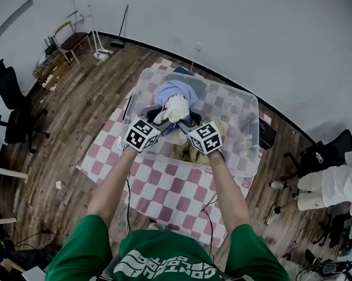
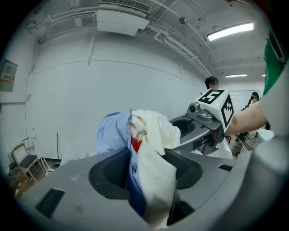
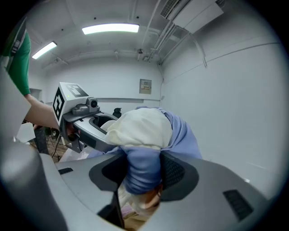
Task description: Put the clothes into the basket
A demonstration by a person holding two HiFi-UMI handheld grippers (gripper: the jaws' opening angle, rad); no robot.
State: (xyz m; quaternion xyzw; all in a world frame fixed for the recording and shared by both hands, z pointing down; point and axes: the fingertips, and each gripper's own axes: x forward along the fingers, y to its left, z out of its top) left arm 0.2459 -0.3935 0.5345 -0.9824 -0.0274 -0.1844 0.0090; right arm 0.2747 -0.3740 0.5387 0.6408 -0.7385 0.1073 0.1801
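Left claw [image 2: 146, 175] and right claw [image 3: 143, 175]: each is clamped on one shared bundle of clothes [image 1: 176, 105]. Bundle is held directly above basket [image 1: 247, 96], inside its rim line; a straight drop is judged sufficient.

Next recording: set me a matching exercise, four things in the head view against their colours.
Things:
1 clothes
2 basket
3 tablecloth
4 office chair

Colours:
A black
B pink and white checks
C clear
D blue and cream

Pairs: 1-D, 2-C, 3-B, 4-A
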